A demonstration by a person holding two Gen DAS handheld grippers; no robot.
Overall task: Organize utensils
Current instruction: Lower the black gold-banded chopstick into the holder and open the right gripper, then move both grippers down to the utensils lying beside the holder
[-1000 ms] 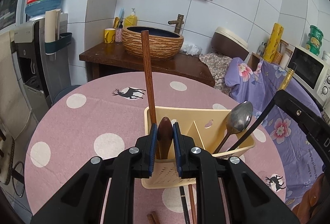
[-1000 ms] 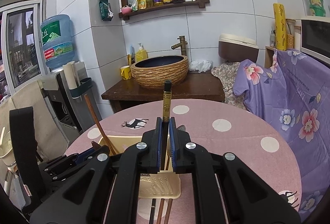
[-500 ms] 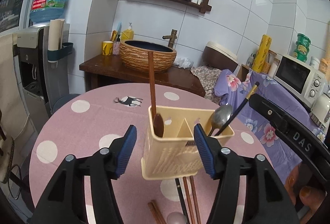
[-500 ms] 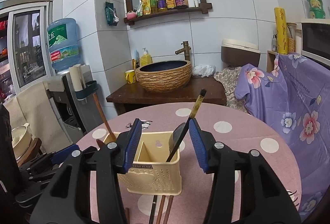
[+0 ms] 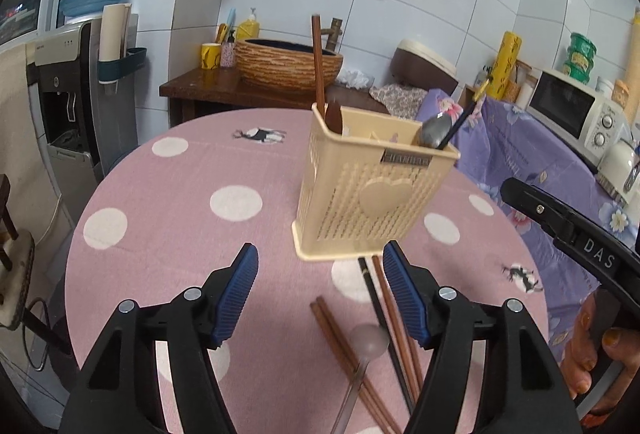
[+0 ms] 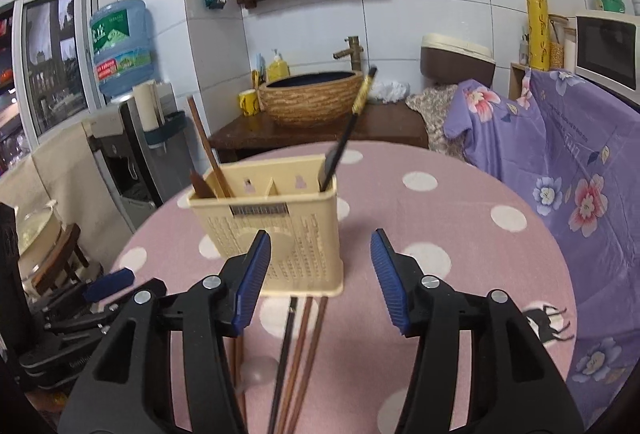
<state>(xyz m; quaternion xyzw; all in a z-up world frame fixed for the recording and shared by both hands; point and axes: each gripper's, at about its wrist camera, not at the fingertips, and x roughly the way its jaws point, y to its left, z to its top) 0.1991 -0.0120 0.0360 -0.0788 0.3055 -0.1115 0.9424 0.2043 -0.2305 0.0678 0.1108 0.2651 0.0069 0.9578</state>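
A cream utensil holder (image 5: 368,194) (image 6: 288,234) stands on the pink dotted table (image 5: 168,202). Its left slot holds a brown wooden spoon (image 5: 333,116) and a wooden chopstick (image 5: 318,62). Its right slot holds a metal spoon (image 5: 434,130) and a black chopstick (image 5: 466,116) (image 6: 348,130). Several chopsticks (image 5: 384,314) (image 6: 304,354) and a clear spoon (image 5: 366,348) lie on the table in front of the holder. My left gripper (image 5: 320,294) is open and empty above them. My right gripper (image 6: 320,282) is open and empty, in front of the holder.
A wooden counter with a woven basin (image 5: 288,64) stands behind the table. A water dispenser (image 5: 76,82) is at the left. A purple floral cloth (image 6: 560,170) and a microwave (image 5: 572,114) are at the right. The right gripper's body (image 5: 576,238) shows in the left wrist view.
Both grippers opened, letting go of the wooden spoon and the black chopstick into the holder. Both then pulled back and away from the holder.
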